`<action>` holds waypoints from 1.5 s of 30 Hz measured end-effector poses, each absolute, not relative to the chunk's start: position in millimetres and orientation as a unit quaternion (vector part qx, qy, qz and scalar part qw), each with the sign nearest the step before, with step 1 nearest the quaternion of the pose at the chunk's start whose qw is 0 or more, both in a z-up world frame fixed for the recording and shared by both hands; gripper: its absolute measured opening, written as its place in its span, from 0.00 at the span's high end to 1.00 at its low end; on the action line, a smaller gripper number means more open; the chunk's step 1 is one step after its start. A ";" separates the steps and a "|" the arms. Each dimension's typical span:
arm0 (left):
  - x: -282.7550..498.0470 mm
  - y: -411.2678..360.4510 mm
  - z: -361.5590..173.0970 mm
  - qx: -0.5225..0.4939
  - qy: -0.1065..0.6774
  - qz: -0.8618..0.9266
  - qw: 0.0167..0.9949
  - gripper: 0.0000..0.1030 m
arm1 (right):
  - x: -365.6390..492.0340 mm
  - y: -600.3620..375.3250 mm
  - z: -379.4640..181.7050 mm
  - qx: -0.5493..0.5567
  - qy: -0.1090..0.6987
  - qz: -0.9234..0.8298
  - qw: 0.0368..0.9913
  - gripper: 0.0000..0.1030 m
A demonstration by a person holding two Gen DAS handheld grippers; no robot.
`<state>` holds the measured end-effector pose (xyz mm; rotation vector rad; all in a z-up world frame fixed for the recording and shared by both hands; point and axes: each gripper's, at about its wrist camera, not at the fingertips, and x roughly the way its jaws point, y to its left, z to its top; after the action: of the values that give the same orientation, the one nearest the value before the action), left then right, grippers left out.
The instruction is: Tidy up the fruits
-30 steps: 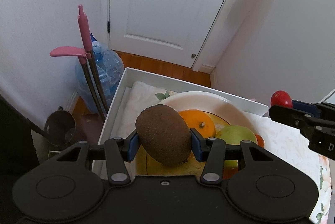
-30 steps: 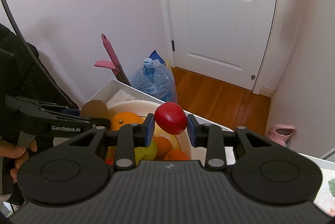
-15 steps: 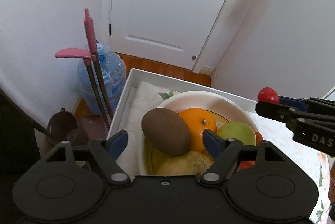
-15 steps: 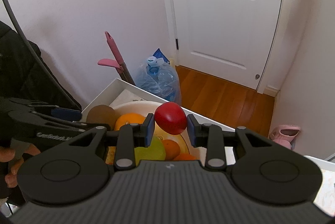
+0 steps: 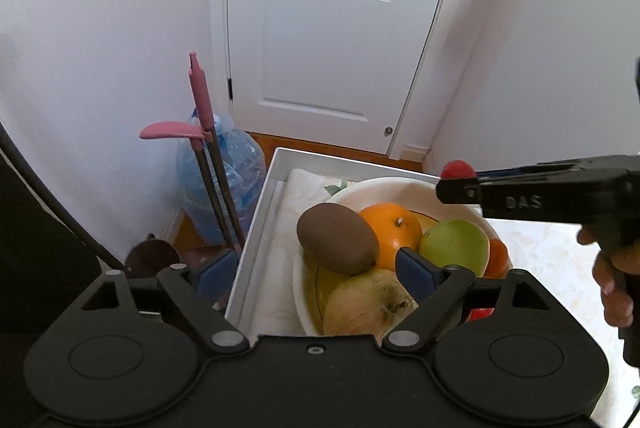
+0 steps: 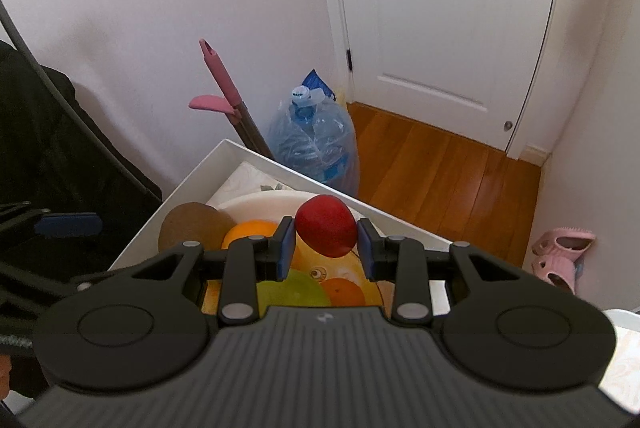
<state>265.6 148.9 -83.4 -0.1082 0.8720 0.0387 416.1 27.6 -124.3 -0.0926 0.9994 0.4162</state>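
White tray [image 5: 256, 228] edge beside bowl [image 5: 360, 190], left claw [image 5: 316, 270] wide.

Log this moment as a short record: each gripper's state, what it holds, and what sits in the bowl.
left gripper: open, empty
right gripper: shut on red fruit, held above the bowl
bowl: white, on the white tray
bowl contents: kiwi on top, orange, green apple, pale yellow fruit
beside tray: water jug, pink-handled mop

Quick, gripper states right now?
Left gripper: open, empty.
Right gripper: shut on the red fruit.
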 end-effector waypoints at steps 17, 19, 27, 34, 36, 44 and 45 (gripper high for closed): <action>247.9 149.6 -85.5 -0.026 0.405 0.024 0.914 0.08 | 394.5 28.2 -119.8 -0.031 0.461 0.181 0.868 0.04; 244.3 148.0 -81.5 -0.025 0.401 0.025 0.916 0.08 | 389.6 26.2 -114.7 -0.028 0.457 0.179 0.871 0.04; 216.2 125.2 -50.4 -0.026 0.366 0.025 0.930 0.08 | 349.2 7.5 -67.7 -0.031 0.426 0.164 0.889 0.04; 165.0 86.7 -12.2 -0.019 0.323 0.020 0.946 0.08 | 283.8 -29.5 -17.3 -0.022 0.397 0.126 0.909 0.04; 148.7 74.9 -2.1 -0.016 0.313 0.019 0.949 0.08 | 260.3 -44.9 -3.2 -0.015 0.392 0.113 0.913 0.04; 95.6 45.1 21.5 -0.005 0.275 0.007 0.961 0.08 | 173.9 -98.7 36.3 -0.009 0.369 0.037 0.929 0.03; 88.8 41.9 23.6 -0.003 0.270 0.005 0.963 0.08 | 164.3 -105.1 39.1 -0.004 0.369 0.029 0.929 0.01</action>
<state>88.8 41.9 23.6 -0.0059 0.5468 0.0103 164.3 -105.1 39.1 -0.0087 0.7562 0.0585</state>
